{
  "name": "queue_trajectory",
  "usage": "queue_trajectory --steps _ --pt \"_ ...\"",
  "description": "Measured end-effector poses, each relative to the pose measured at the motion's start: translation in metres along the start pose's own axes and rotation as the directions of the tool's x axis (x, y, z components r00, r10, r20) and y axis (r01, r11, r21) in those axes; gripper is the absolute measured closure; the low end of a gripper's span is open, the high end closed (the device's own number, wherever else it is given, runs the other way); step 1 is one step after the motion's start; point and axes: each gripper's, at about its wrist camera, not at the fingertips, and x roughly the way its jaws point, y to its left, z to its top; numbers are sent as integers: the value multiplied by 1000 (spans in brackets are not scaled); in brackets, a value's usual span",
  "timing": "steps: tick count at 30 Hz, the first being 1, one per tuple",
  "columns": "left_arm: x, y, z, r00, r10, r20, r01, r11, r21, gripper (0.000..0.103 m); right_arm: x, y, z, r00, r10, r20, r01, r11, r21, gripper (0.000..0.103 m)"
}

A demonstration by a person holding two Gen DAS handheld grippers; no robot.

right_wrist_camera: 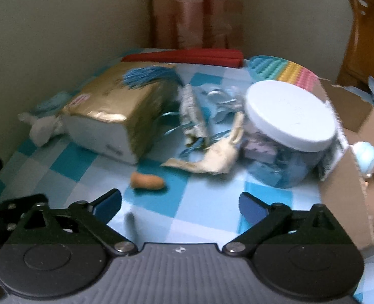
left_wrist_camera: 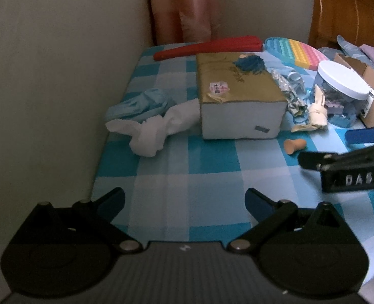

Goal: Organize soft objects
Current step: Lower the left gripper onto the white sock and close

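Note:
A gold-and-white soft tissue pack [left_wrist_camera: 240, 98] lies on the blue checked cloth [left_wrist_camera: 187, 177]; it also shows in the right wrist view [right_wrist_camera: 111, 111]. A white cloth [left_wrist_camera: 159, 129] and a light blue cloth [left_wrist_camera: 141, 103] lie bunched left of it. A cream fabric piece [right_wrist_camera: 220, 157] and a small orange soft toy [right_wrist_camera: 147, 181] lie in front of a clear jar with a white lid [right_wrist_camera: 288, 129]. My left gripper [left_wrist_camera: 184, 202] is open and empty, short of the pack. My right gripper [right_wrist_camera: 180, 205] is open and empty, just short of the orange toy.
A cardboard box [right_wrist_camera: 349, 162] with a small blue-white toy [right_wrist_camera: 365, 157] stands at the right. A red folded item [left_wrist_camera: 207, 46] and a rainbow pop mat [left_wrist_camera: 295, 50] lie at the back. Walls close the left and back; a wooden chair [left_wrist_camera: 349, 12] stands back right.

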Motion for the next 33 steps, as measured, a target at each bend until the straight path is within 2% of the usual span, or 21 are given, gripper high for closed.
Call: queue_trajectory --steps 4,8,15,17,19,20,25,30,33 --pt "3 2 -1 1000 4 -7 -4 1000 -3 2 4 17 -1 1000 30 5 -30 997 -64 15" --pt "8 3 -1 1000 7 -18 -7 1000 -6 2 9 29 -1 999 46 6 -45 994 -100 20" --pt "16 7 -1 1000 15 -28 -15 1000 -19 2 12 30 5 998 53 28 -50 993 -108 29" --pt "18 7 0 1000 16 -24 -17 1000 -24 2 14 29 7 998 49 35 -45 994 -104 37" --pt "19 8 1 1000 23 -17 -24 999 -27 2 13 28 8 998 47 40 -43 993 -106 51" --pt "19 8 2 1000 29 -8 -29 999 -26 3 11 28 8 998 46 42 -41 993 -108 54" --pt "21 9 8 998 63 30 -62 998 -33 7 12 26 8 998 44 39 -39 993 -111 59" --pt "26 8 17 989 127 79 -127 992 -10 26 7 23 4 998 47 39 -43 993 -107 59" --pt "32 9 23 984 151 89 -150 988 -16 33 7 23 4 998 50 41 -46 993 -108 59"
